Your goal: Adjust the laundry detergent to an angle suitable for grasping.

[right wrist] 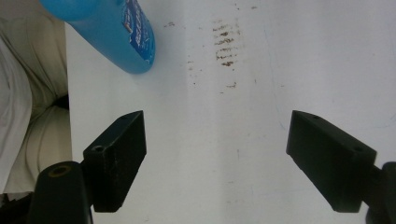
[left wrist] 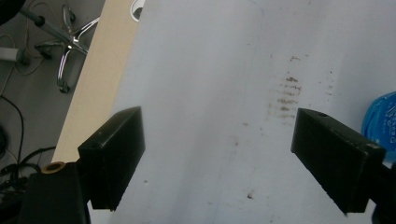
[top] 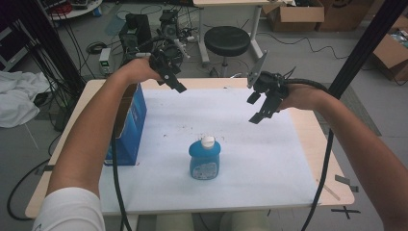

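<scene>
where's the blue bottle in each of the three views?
High view: blue bottle stands upright at centre, on the white sheet.
Left gripper view: a sliver of it at the right edge, above the right jaw.
Right gripper view: top left, reaching in from the top edge.
Shared landmark: the brown smudge marks on the sheet, also in the right gripper view.

The worktop (top: 312, 139) is of light wood and a white sheet (top: 269, 159) covers most of it. The floor (top: 308, 62) is grey. Behind the worktop stands a black round stool (top: 226, 41) on a chrome base, and beside it a second table (top: 231, 4) with white legs. Many black cables (top: 72, 53) lie on the floor at the left. Cardboard boxes (top: 294, 13) stand at the far right. A white cloth (top: 17, 98) lies at the left edge. A black frame post (top: 368, 41) rises at the right.
</scene>
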The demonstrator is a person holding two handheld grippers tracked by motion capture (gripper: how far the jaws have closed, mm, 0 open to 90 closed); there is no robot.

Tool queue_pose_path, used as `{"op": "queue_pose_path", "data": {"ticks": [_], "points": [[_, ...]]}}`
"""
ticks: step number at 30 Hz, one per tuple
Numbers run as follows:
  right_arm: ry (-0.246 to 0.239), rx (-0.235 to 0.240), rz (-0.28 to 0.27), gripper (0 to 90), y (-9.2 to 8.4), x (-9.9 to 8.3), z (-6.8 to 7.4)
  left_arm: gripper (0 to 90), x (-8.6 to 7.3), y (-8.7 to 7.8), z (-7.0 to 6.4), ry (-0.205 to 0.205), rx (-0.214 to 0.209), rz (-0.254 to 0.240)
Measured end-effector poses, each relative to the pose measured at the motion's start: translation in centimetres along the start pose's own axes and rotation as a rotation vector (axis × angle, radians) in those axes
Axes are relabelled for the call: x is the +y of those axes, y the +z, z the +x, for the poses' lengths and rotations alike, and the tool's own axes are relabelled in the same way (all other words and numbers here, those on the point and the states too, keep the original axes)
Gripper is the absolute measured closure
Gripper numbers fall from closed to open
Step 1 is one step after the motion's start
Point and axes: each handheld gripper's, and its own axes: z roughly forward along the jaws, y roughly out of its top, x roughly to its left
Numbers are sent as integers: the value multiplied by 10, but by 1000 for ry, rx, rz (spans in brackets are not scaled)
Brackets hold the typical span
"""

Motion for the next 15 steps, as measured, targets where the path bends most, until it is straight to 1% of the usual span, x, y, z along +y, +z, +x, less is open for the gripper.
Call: {"op": "queue_pose_path", "data": {"ticks": [5,9,12,15], "points": [[15,-2,9,196,-2,-6,-2,181,2,-3,-3,3,6,-15],[8,-5,-5,200,-5,-7,0,181,4,-4,-5,6,7,-13],[15,-11,-4,196,-6,-8,-1,181,4,-4,-6,8,9,-11],[9,-10,-2,196,-5,-7,1,181,6,-4,-8,10,12,-11]]}}
